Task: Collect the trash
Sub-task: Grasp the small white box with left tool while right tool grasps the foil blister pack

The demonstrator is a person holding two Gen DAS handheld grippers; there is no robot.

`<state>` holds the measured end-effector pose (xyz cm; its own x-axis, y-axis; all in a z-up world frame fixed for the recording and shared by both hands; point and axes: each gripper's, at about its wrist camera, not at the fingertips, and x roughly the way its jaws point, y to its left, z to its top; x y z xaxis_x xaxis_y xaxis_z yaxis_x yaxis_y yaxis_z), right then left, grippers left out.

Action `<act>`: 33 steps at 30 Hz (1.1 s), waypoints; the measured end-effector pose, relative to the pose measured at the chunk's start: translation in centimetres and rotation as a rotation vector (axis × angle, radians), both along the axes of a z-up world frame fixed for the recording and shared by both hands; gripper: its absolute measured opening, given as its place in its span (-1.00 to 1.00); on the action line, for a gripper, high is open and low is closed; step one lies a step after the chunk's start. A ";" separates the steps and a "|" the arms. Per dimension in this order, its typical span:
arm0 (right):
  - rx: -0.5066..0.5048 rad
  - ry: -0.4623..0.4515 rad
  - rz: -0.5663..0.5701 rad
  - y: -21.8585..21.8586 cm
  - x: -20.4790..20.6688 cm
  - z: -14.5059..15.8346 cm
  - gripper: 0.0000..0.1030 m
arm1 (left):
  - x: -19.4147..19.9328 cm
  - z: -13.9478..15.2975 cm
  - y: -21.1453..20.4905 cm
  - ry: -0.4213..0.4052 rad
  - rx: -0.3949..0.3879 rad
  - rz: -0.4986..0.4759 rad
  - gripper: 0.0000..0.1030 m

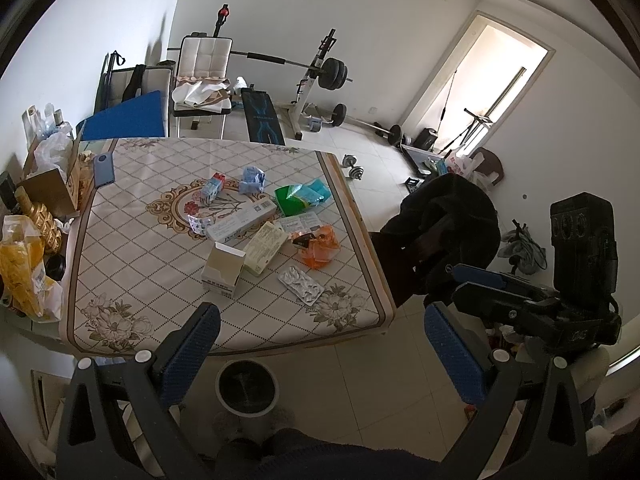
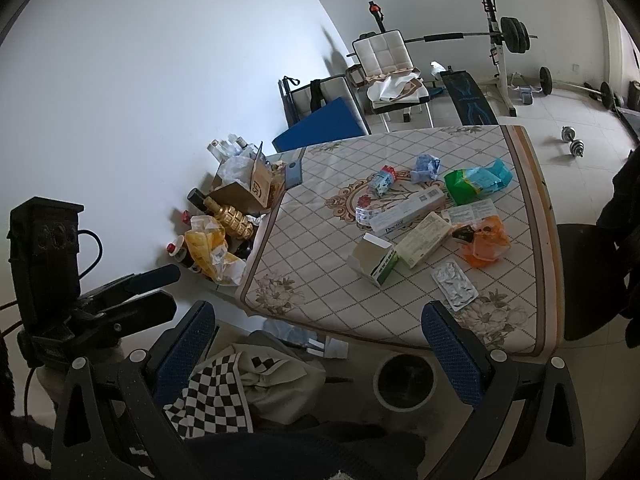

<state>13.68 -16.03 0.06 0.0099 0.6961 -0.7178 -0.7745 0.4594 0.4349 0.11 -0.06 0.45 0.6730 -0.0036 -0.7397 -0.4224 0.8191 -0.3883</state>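
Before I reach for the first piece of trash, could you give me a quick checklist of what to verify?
1. Left gripper open, holding nothing: ok.
2. Right gripper open, holding nothing: ok.
3. Bin on the floor below the table's near edge, mouth uncovered: ok.
4. Blister pack nearest, lying free of other items: ok.
5. Open white box touching the cream box beside it: cannot tell.
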 end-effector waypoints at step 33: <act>-0.796 -0.053 -0.040 14.6 18.4 -42.3 0.99 | 21.5 -36.6 11.8 0.728 0.095 -0.109 0.52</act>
